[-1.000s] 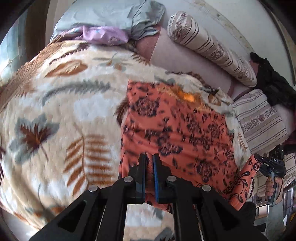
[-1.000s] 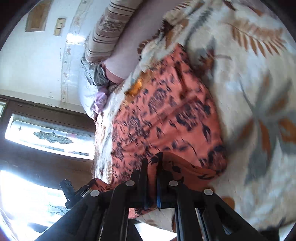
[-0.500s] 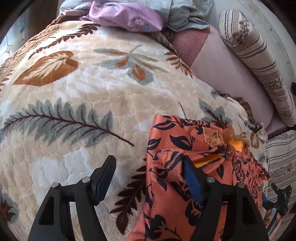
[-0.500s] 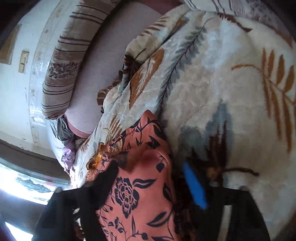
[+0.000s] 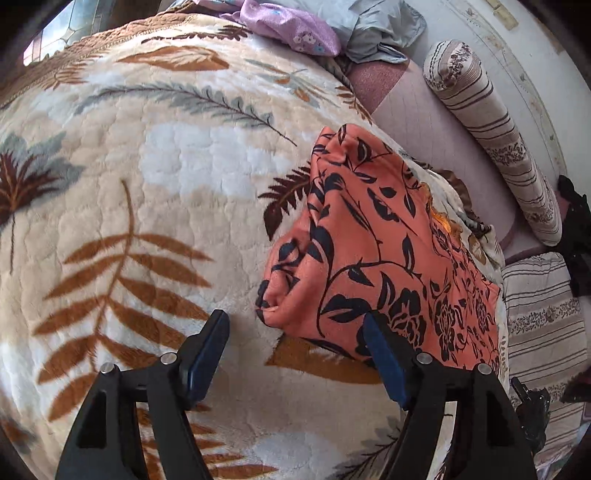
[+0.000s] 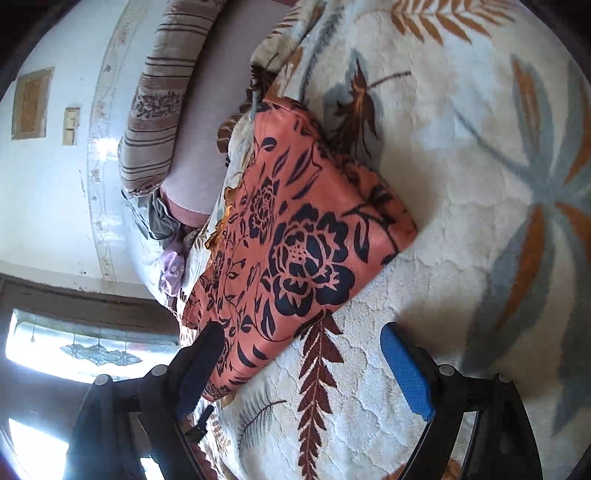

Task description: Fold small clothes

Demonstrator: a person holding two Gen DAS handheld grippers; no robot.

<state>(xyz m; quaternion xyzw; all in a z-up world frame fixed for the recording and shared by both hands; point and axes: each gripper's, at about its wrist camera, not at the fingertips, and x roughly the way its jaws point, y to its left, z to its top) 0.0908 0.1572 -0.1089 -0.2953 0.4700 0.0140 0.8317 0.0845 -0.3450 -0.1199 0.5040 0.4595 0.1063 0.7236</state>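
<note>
An orange garment (image 5: 369, 240) with a dark floral print lies folded on a cream blanket (image 5: 147, 184) patterned with leaves. My left gripper (image 5: 295, 317) hovers at its near edge. Its jaws are opening; only the garment's corner reaches into the gap, and neither pad presses on it. In the right wrist view the same garment (image 6: 303, 229) lies flat on the blanket (image 6: 461, 166). My right gripper (image 6: 301, 328) stands open just short of its near edge, its left finger (image 6: 207, 343) in front of the cloth without gripping it.
A striped bolster (image 5: 491, 140) lies along the wall behind the garment, with a striped cushion (image 5: 543, 314) to the right. A purple garment (image 5: 291, 26) and a grey one (image 5: 376, 26) are piled at the blanket's far end. Black cloth (image 5: 576, 229) sits at the far right.
A second ago both grippers were shut on the garment's edge. Both have since opened and let go, and the garment now lies folded over on the blanket.
</note>
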